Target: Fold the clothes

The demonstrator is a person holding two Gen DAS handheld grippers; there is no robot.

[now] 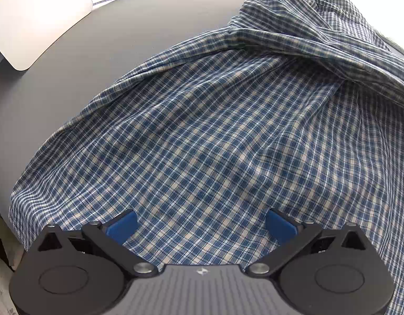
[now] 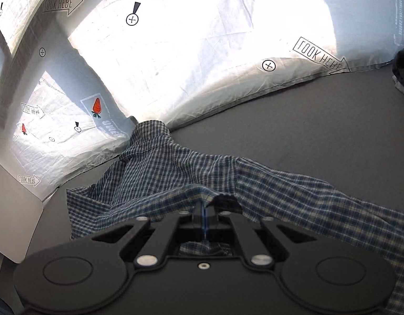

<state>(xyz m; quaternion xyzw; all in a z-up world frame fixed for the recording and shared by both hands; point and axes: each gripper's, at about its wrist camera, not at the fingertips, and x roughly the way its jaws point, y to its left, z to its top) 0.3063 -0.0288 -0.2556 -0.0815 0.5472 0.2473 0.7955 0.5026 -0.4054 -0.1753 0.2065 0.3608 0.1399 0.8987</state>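
Two grippers were seen: the left gripper [image 1: 201,227] was spread wide above the plaid shirt [image 1: 215,136] on the grey table [image 1: 96,60]; the right gripper [image 2: 204,210] was clamped on a shirt fold.

The shirt [image 1: 215,136] lies spread on the table [image 1: 123,39], its bunched part at the far right in the left wrist view; a board [image 1: 36,18] sits at the table's far left corner; behind the table a printed sheet [image 2: 175,52] hangs.
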